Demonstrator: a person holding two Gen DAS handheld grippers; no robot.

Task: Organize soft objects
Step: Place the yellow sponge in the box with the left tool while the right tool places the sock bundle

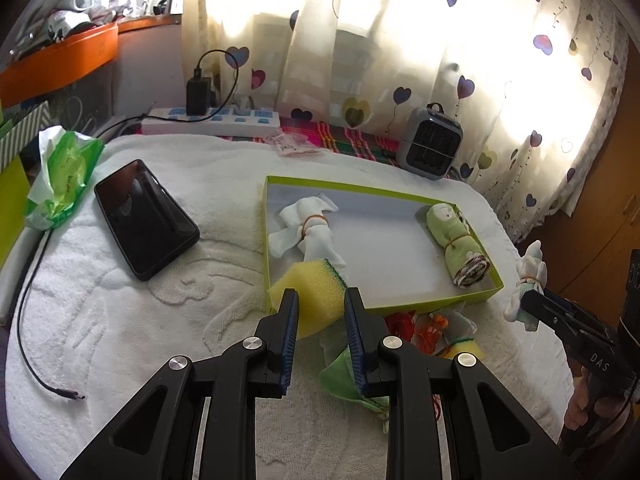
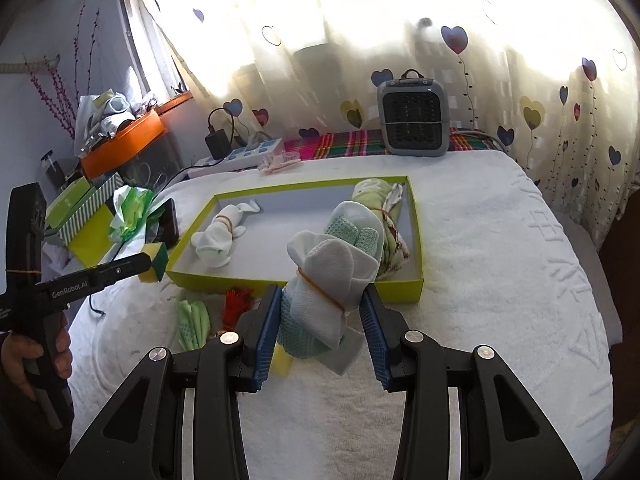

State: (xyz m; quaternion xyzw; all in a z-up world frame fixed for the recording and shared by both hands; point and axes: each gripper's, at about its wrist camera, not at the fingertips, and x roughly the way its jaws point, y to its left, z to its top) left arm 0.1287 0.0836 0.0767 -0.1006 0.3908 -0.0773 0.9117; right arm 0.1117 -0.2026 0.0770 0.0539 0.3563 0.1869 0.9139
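Note:
My left gripper (image 1: pixel 321 294) is shut on a yellow sponge with a green scrub side (image 1: pixel 310 292) and holds it at the near left corner of the green-rimmed box (image 1: pixel 348 187). In the box lie a white sock bundle (image 1: pixel 306 230) and a green cloth roll (image 1: pixel 460 242). My right gripper (image 2: pixel 322 292) is shut on a white and mint sock bundle with a rubber band (image 2: pixel 332 280), held above the box's near rim (image 2: pixel 400 290). The left gripper and sponge (image 2: pixel 154 262) also show in the right wrist view.
Loose on the white towel (image 1: pixel 160 320) in front of the box lie a green cloth (image 2: pixel 194 322), an orange net (image 2: pixel 236 304) and another yellow sponge (image 1: pixel 466 348). A phone (image 1: pixel 146 218), a tissue pack (image 1: pixel 60 172), a cable (image 1: pixel 28 320), a power strip (image 1: pixel 212 120) and a small heater (image 2: pixel 412 118) stand around.

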